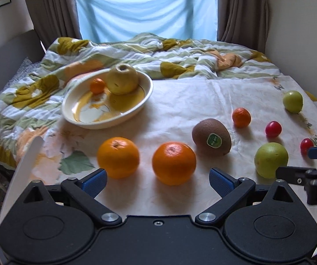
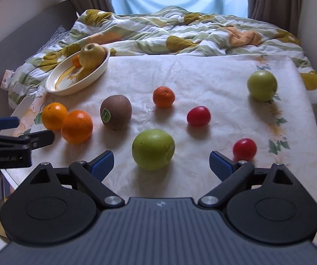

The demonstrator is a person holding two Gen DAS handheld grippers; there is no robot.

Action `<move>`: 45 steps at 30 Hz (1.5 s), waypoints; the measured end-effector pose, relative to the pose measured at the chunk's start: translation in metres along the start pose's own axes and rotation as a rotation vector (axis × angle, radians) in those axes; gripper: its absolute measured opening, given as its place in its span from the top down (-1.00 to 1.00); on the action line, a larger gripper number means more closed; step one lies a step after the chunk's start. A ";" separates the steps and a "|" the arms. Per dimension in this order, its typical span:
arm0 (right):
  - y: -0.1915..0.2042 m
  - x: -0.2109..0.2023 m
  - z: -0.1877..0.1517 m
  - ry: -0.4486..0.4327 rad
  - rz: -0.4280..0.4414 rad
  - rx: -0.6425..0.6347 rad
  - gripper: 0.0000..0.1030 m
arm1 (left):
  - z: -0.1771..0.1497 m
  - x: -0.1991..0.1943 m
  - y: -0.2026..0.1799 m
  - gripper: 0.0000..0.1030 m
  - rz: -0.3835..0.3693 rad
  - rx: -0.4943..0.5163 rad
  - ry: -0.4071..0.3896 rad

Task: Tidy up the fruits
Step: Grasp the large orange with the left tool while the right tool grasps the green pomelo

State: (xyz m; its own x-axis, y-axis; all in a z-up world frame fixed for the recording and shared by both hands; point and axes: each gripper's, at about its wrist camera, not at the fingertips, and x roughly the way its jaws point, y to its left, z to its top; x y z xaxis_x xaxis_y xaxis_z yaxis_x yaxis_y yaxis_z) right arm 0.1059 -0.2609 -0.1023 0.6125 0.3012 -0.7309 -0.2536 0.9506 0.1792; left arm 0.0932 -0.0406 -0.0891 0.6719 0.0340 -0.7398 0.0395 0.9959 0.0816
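Note:
A cream oval dish at the table's back left holds a yellow pear and a small mandarin; the dish also shows in the right wrist view. Two oranges lie just ahead of my open, empty left gripper. A kiwi, a mandarin, two red tomatoes and two green apples lie to the right. My right gripper is open and empty, with the near green apple just ahead between its fingers.
The table has a white floral cloth. Behind it is a bed with a rumpled green and yellow quilt, then curtains and a window. A white chair back stands at the table's left edge.

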 end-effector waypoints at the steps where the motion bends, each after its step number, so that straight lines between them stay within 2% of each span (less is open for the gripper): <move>1: 0.000 0.004 -0.002 -0.003 0.006 -0.013 -1.00 | 0.000 0.006 -0.001 -0.93 -0.009 -0.005 0.007; 5: 0.002 0.019 -0.007 0.002 0.004 -0.049 -0.98 | 0.002 0.026 -0.002 -0.81 -0.043 -0.031 0.040; 8: 0.001 0.029 -0.011 0.024 0.005 -0.039 -0.82 | 0.004 0.037 -0.001 -0.78 -0.055 -0.052 0.064; 14: 0.003 0.039 -0.010 0.037 0.005 -0.042 -0.72 | 0.011 0.051 -0.003 -0.71 -0.084 -0.067 0.084; 17: 0.004 0.042 -0.009 0.040 0.008 -0.047 -0.61 | 0.012 0.058 -0.006 -0.54 -0.084 -0.062 0.098; 19: 0.004 0.045 -0.007 0.043 0.009 -0.051 -0.56 | 0.010 0.062 -0.005 -0.30 -0.082 -0.059 0.115; 21: 0.006 0.046 -0.006 0.041 0.007 -0.060 -0.53 | 0.008 0.061 -0.006 -0.21 -0.062 -0.039 0.103; 31: 0.009 0.049 -0.002 0.036 0.019 -0.069 -0.35 | 0.003 0.055 -0.004 -0.20 -0.071 -0.019 0.106; 36: 0.010 0.048 -0.003 0.030 0.016 -0.067 -0.34 | -0.006 0.048 -0.005 -0.19 -0.063 0.001 0.094; 45: 0.014 0.038 -0.006 0.008 0.025 -0.065 -0.33 | -0.018 0.032 0.003 -0.19 -0.065 -0.027 0.088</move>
State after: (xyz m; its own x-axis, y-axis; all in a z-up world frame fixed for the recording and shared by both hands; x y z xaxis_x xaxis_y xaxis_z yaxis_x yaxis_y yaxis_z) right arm 0.1211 -0.2368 -0.1321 0.5996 0.3239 -0.7318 -0.3173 0.9357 0.1542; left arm 0.1016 -0.0355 -0.1243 0.6012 -0.0249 -0.7987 0.0599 0.9981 0.0140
